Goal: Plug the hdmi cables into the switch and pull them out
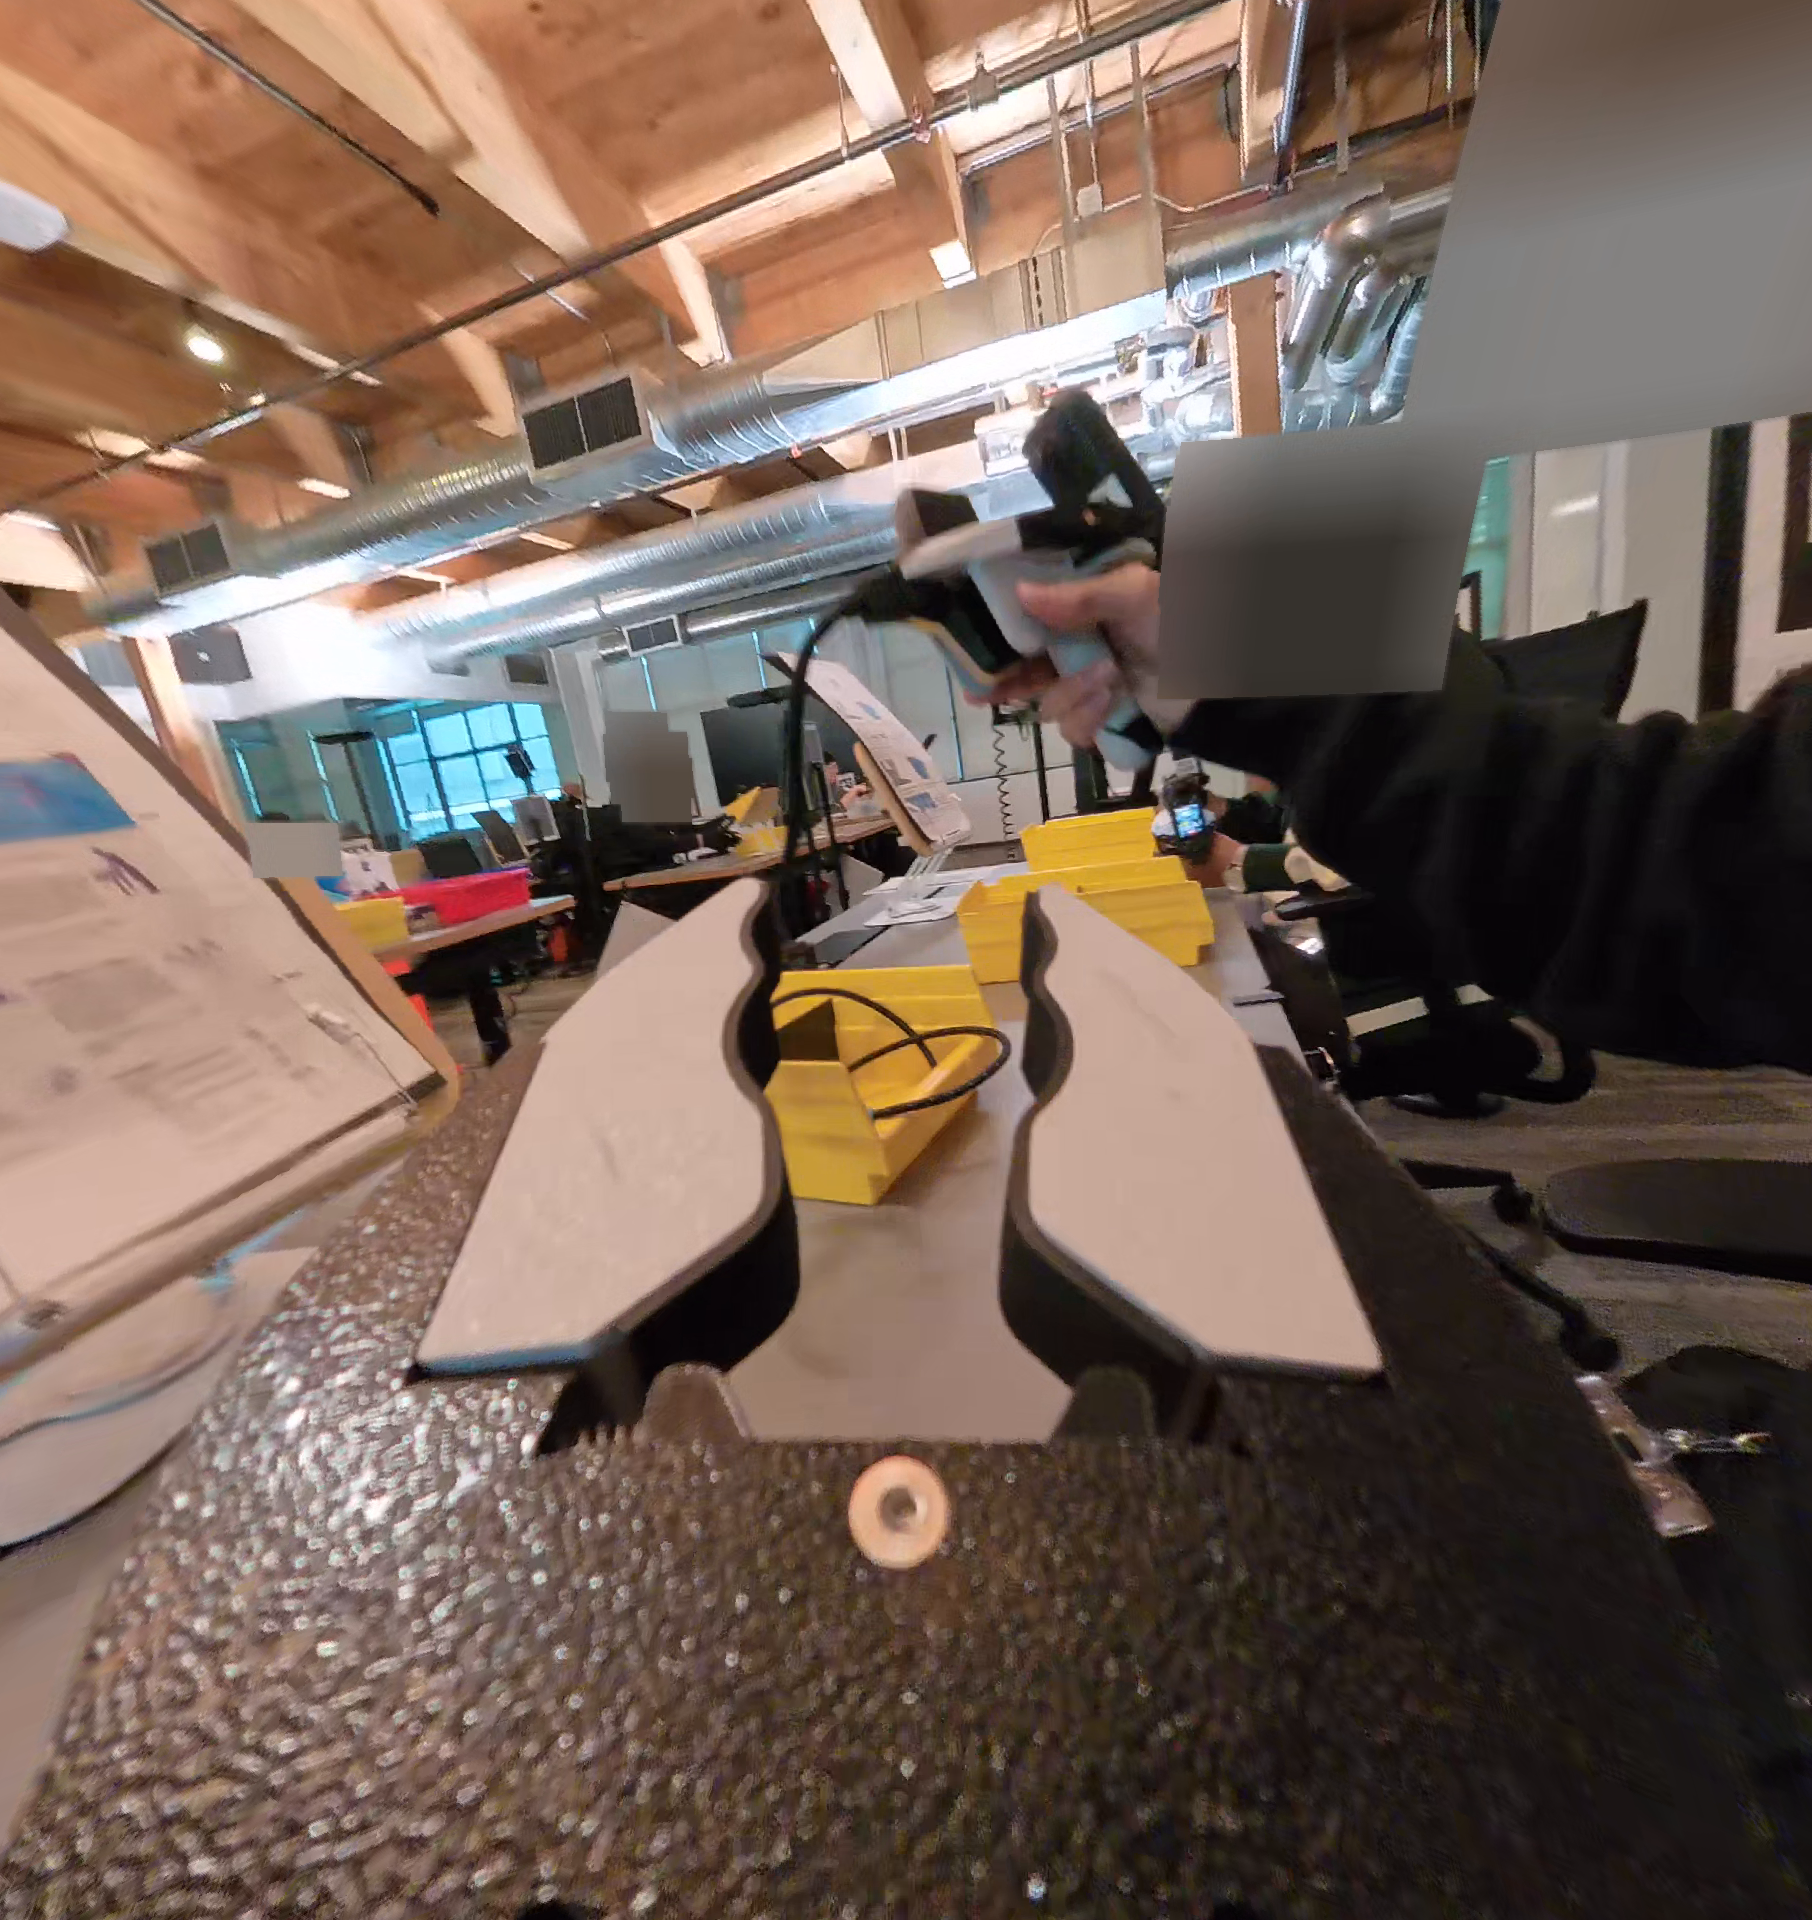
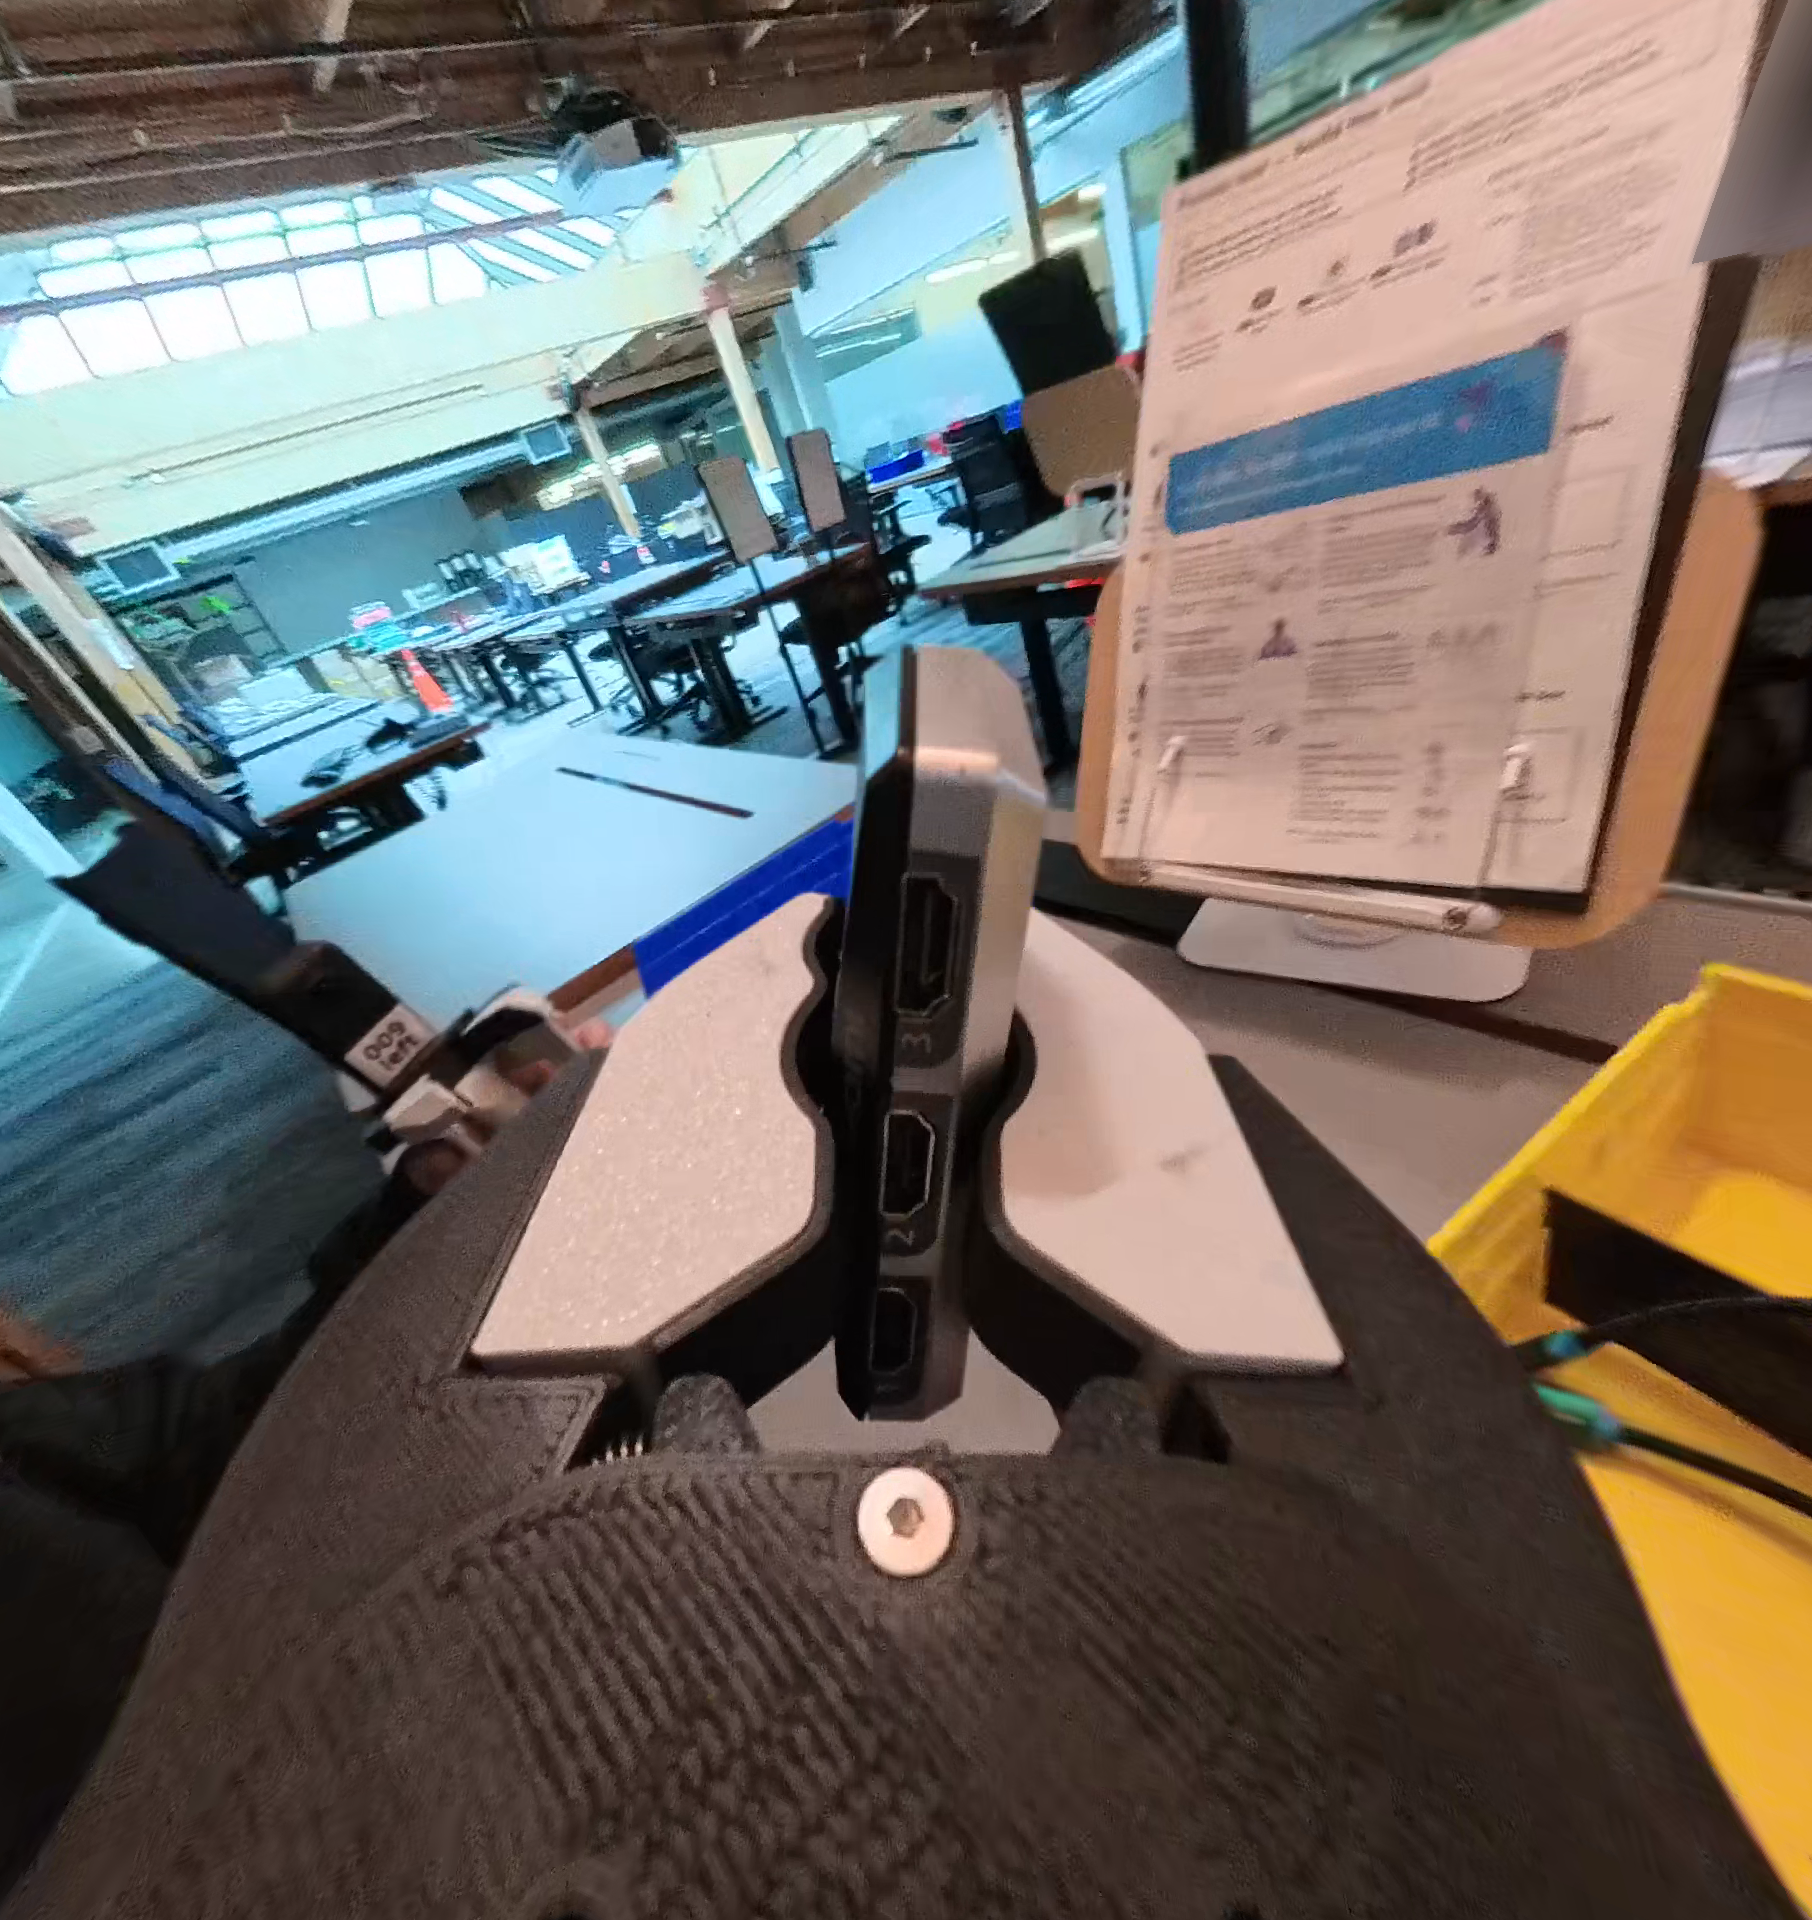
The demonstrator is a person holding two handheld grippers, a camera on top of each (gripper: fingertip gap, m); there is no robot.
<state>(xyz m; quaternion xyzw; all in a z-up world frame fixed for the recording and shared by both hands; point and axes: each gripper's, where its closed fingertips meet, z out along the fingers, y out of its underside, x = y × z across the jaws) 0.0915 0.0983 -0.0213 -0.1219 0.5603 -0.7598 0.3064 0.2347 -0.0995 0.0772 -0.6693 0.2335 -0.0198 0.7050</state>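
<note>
My right gripper (image 2: 923, 935) is shut on the flat grey-and-black HDMI switch (image 2: 975, 831), held on edge with three empty ports facing the camera. In the left wrist view the right gripper (image 1: 933, 587) is raised in a person's hand, and a black cable (image 1: 800, 727) hangs from it down toward a yellow bin (image 1: 881, 1143). Black cable loops (image 1: 943, 1039) lie in that bin. My left gripper (image 1: 897, 914) is open and empty, low over the table, pointing at the bin. It also shows in the right wrist view (image 2: 466, 1070). The bin (image 2: 1712, 1018) with black cables (image 2: 1712, 1320) sits at right.
A paper stand (image 1: 102, 987) stands close on the left, and in the right wrist view (image 2: 1401, 571) it is just behind the switch. More yellow bins (image 1: 1089, 914) sit farther along the grey table (image 1: 881, 1278). An office chair (image 1: 1712, 1216) is at right.
</note>
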